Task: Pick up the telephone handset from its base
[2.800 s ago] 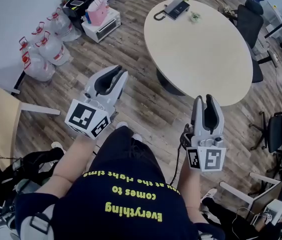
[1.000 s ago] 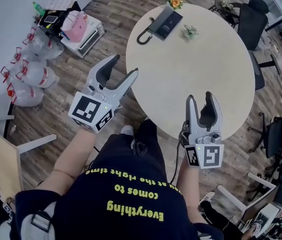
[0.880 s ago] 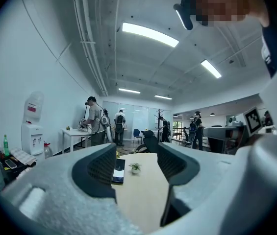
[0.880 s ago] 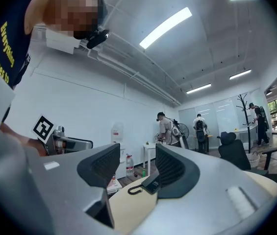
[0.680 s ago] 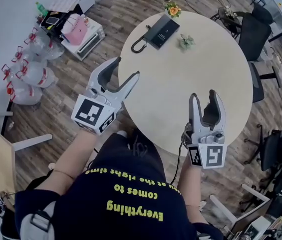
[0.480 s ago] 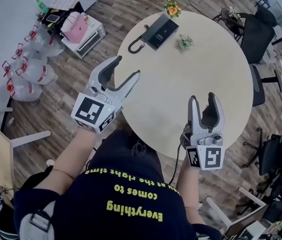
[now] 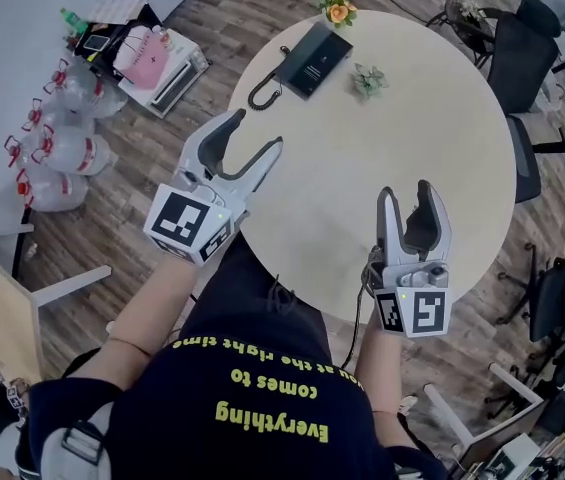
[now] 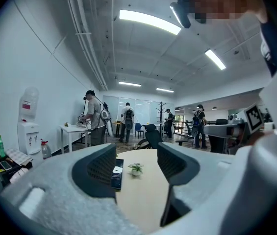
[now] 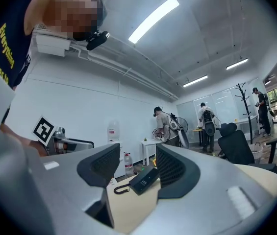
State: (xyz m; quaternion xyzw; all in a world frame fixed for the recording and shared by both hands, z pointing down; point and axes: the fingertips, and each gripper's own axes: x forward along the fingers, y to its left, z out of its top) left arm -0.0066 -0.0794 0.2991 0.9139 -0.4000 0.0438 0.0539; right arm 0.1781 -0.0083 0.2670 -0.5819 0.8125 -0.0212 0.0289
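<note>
The left tool (image 7: 257, 130) and right tool (image 7: 405, 190) hover over the round bench's (image 7: 382, 138) near edge, jaws apart and empty. The telephone (image 7: 312, 58) sits near the far edge, with open top between.

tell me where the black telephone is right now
In the head view, the black desk telephone sits near the far left edge of the round beige table, just left of the small green potted plant.
</note>
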